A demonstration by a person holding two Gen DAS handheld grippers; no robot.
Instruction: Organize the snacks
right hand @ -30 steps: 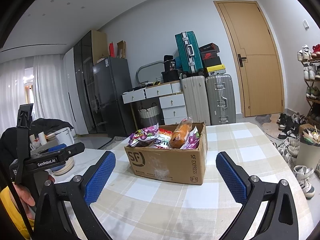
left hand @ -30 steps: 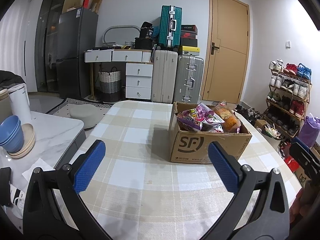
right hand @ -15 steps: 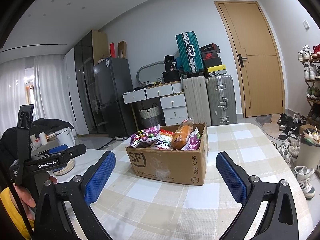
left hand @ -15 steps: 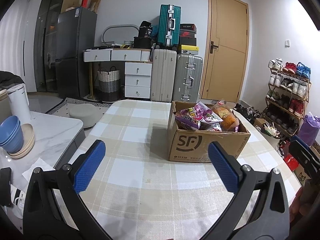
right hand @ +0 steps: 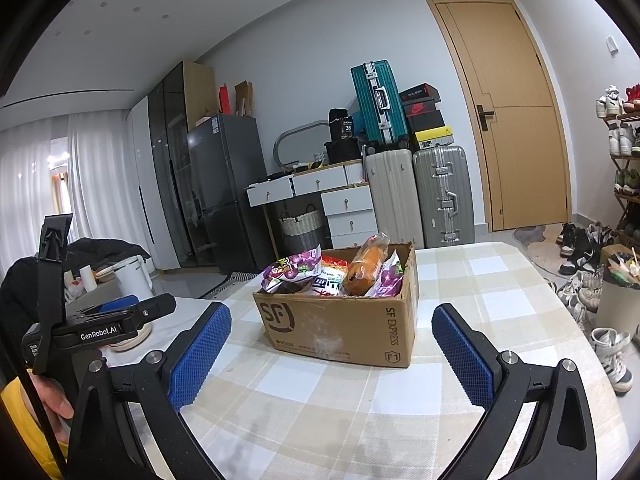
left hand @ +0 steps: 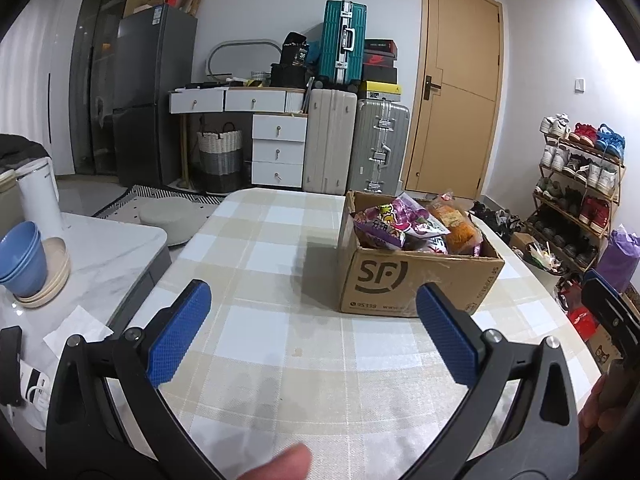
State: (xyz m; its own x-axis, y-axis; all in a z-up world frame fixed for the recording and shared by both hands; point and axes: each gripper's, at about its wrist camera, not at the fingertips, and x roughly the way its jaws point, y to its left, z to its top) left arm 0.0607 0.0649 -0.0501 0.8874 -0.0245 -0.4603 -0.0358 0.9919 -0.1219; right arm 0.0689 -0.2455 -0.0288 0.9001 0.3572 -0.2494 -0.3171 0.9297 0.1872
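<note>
A brown cardboard box (left hand: 416, 280) marked SF stands on the checked tablecloth (left hand: 280, 280). It holds several snack bags, among them a purple bag (left hand: 384, 222) and an orange bag (left hand: 456, 226). The box also shows in the right wrist view (right hand: 340, 324) with the purple bag (right hand: 296, 266) and the orange bag (right hand: 366, 270). My left gripper (left hand: 310, 322) is open and empty, short of the box and to its left. My right gripper (right hand: 332, 346) is open and empty, in front of the box.
A marble counter (left hand: 108, 256) at the left holds blue bowls (left hand: 20, 260) and a white kettle (left hand: 38, 196). Suitcases (left hand: 356, 144), white drawers (left hand: 276, 148), a fridge (left hand: 148, 92) and a door (left hand: 452, 96) stand behind. A shoe rack (left hand: 576, 184) is at the right.
The box has drifted slightly in both views as the grippers shifted. Both grippers stay open and empty.
</note>
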